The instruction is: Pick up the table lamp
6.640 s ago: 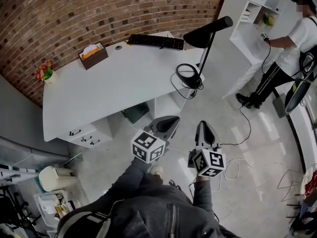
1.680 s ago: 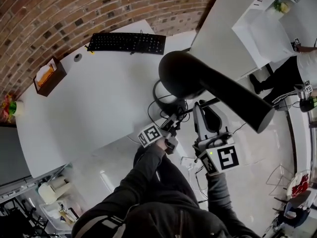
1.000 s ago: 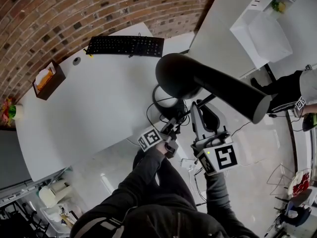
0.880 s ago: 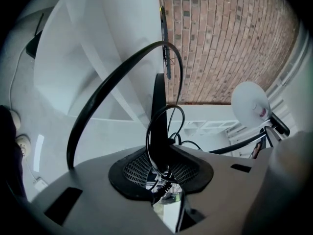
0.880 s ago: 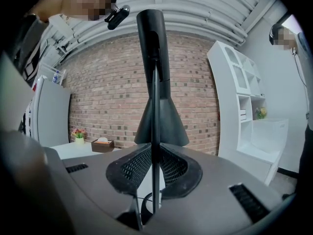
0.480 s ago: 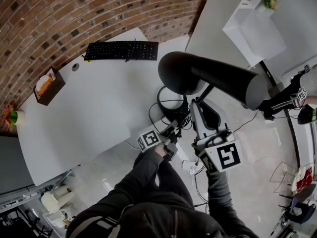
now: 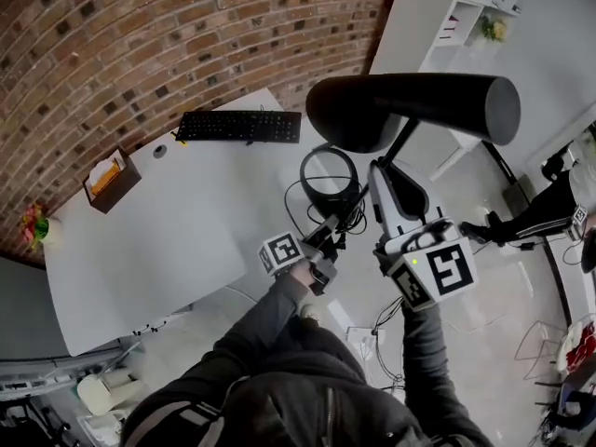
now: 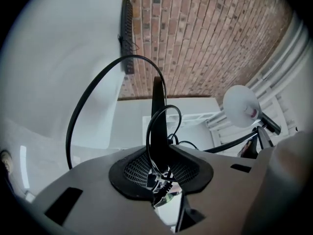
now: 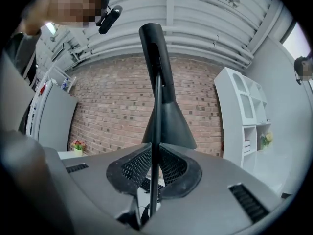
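The black table lamp hangs off the desk between my two grippers. In the head view its big cone shade (image 7: 410, 110) lies across the top, and its ring base (image 7: 328, 169) with a looped cable hangs below. My left gripper (image 7: 330, 233) is shut on the flat black bar (image 8: 157, 126) at the base ring (image 8: 90, 97), with the cable caught at the pads. My right gripper (image 7: 386, 169) is shut on the thin black stem (image 9: 156, 131), which runs up to the shade (image 9: 164, 116).
A white desk (image 7: 168, 240) lies to the left, bearing a black keyboard (image 7: 240, 126), a brown tissue box (image 7: 110, 177) and a small flower pot (image 7: 35, 226). A brick wall stands behind. White shelves (image 7: 466, 17) and another person (image 7: 559, 203) are at the right. Cables (image 7: 377, 319) trail on the floor.
Both grippers have risen with the lamp. The ring base has come up off the desk corner, and the shade now sits higher and more level in the head view.
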A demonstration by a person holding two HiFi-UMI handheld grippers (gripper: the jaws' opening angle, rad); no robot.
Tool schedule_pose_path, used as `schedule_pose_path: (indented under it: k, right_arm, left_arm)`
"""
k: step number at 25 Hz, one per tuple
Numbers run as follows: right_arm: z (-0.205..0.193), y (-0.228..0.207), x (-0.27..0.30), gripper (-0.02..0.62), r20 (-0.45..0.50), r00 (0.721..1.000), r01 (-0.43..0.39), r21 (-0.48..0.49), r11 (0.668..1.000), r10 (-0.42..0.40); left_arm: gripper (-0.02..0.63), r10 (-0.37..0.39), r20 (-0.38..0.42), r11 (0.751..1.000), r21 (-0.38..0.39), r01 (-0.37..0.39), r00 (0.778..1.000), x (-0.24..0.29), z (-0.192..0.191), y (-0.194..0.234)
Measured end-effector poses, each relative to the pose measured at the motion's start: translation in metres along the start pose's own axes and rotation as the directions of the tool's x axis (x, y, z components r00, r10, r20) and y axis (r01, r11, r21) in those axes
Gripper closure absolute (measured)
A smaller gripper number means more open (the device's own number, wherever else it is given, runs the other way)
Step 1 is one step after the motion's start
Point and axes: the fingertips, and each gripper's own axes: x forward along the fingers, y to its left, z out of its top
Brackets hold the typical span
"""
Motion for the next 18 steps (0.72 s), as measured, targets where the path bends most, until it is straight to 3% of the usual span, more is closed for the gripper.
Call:
schedule_pose_path:
  k: [6, 10, 18]
  right_arm:
    - [0.037, 0.011, 0.008, 0.554, 0.053, 0.997, -0.059, -0.055, 0.997, 0.062]
    - [0.044, 0.021, 0.011, 0.554, 0.04, 0.996, -0.073, -0.114, 0.991, 0.078]
    - [0.042, 0.029, 0.013, 0.554, 0.026, 0.996, -0.085, -0.14, 0.986, 0.09]
  left_arm:
    - [0.502, -0.063, 0.019, 0.997, 0.041, 0.062, 0.998, 0.008, 0.021, -0.039]
    - [0.502, -0.089, 0.025, 0.995, 0.037, 0.088, 0.996, 0.008, 0.025, -0.05]
    - [0.502, -0.087, 0.051, 0.996, 0.02, 0.086, 0.995, 0.003, 0.027, -0.05]
